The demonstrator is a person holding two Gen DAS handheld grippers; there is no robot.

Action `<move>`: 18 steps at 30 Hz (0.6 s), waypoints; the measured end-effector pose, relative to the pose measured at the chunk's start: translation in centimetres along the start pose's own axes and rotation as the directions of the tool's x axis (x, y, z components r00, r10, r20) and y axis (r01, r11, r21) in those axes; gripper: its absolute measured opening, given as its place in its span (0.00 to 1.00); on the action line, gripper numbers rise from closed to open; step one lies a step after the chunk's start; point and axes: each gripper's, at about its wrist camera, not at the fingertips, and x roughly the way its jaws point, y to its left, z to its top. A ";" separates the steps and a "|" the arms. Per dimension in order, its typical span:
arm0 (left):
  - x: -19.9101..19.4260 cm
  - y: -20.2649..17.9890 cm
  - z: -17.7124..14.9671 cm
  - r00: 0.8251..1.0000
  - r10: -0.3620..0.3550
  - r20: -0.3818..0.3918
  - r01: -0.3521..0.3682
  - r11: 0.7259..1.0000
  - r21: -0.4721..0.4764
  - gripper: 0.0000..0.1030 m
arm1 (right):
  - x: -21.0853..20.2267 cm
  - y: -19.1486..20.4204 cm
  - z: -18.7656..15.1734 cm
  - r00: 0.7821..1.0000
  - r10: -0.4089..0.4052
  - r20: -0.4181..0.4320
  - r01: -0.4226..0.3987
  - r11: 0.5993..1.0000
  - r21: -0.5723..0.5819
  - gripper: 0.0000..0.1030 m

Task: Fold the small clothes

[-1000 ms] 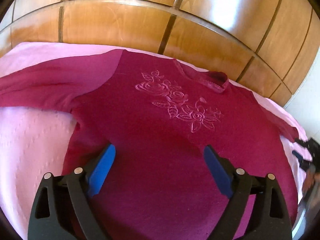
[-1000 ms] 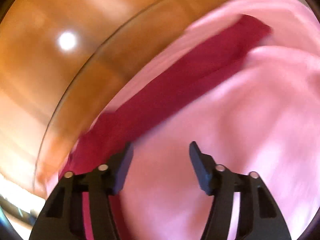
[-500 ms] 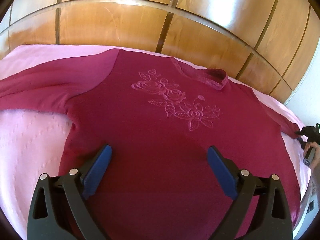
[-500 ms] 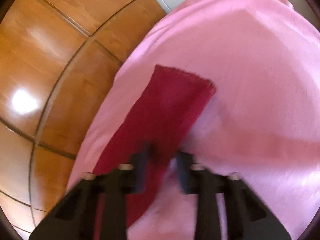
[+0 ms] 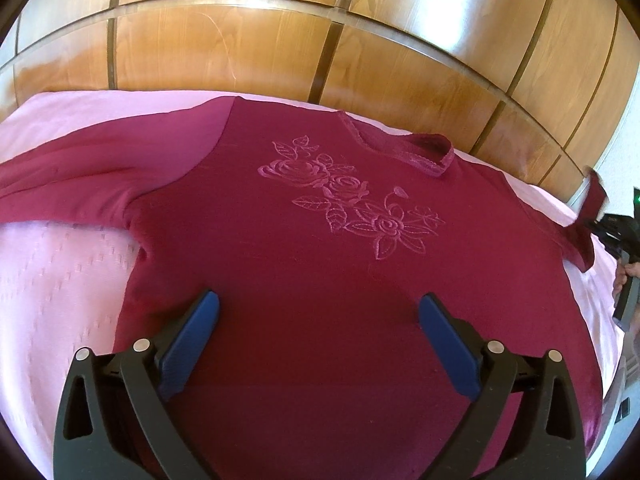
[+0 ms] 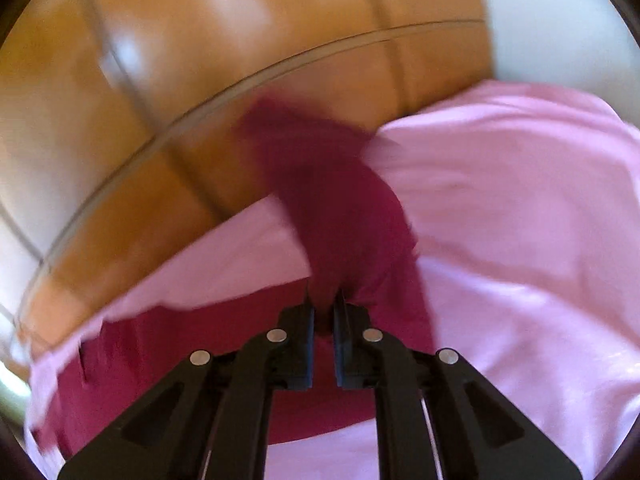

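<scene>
A dark red long-sleeved top (image 5: 320,264) with embroidered roses lies face up on a pink bedspread (image 5: 60,280), collar toward the headboard. My left gripper (image 5: 318,312) hovers over its lower front, jaws opening wide, nothing between the blue pads. My right gripper (image 6: 324,304) is shut on the top's right sleeve (image 6: 336,208), which stands lifted off the bedspread (image 6: 520,240). In the left wrist view that raised sleeve (image 5: 588,216) shows at the far right edge beside the right gripper (image 5: 612,236). The left sleeve (image 5: 80,184) lies spread out flat.
A glossy wooden headboard (image 5: 320,52) runs along the far side of the bed and also fills the upper left of the right wrist view as the headboard (image 6: 160,120). A white wall (image 6: 560,20) stands past the bed's corner. A hand (image 5: 626,276) shows at the right edge.
The right gripper closed on the right sleeve near its cuff and lifted it, swinging toward the body of the top. The left gripper's jaws spread a little wider and stayed in place.
</scene>
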 end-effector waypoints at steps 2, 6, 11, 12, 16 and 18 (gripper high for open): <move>0.1 -0.1 0.0 1.000 0.008 -0.003 -0.008 1.000 0.006 0.96 | 0.6 2.6 -0.8 1.000 0.019 -0.023 -0.020 0.999 -0.051 0.06; 0.4 -0.5 0.0 0.999 0.032 -0.012 -0.032 0.999 0.026 0.96 | 2.4 9.0 -3.2 0.995 0.063 -0.079 -0.076 0.982 -0.172 0.06; 0.5 -0.5 0.0 0.999 0.036 -0.013 -0.035 0.999 0.030 0.96 | 4.3 14.7 -6.8 0.985 0.101 -0.143 -0.135 0.959 -0.251 0.06; 0.5 -0.4 0.0 0.999 0.033 -0.013 -0.033 0.999 0.029 0.96 | 5.2 15.6 -7.0 0.982 0.104 -0.156 -0.143 0.955 -0.262 0.06; 0.5 -0.6 0.0 0.999 0.043 -0.018 -0.043 0.998 0.036 0.96 | 5.6 17.7 -9.0 0.979 0.098 -0.176 -0.146 0.947 -0.285 0.19; 0.6 -0.7 0.1 0.999 0.049 -0.023 -0.048 0.998 0.040 0.96 | 5.2 18.0 -9.1 0.973 0.145 -0.179 -0.189 0.947 -0.261 0.44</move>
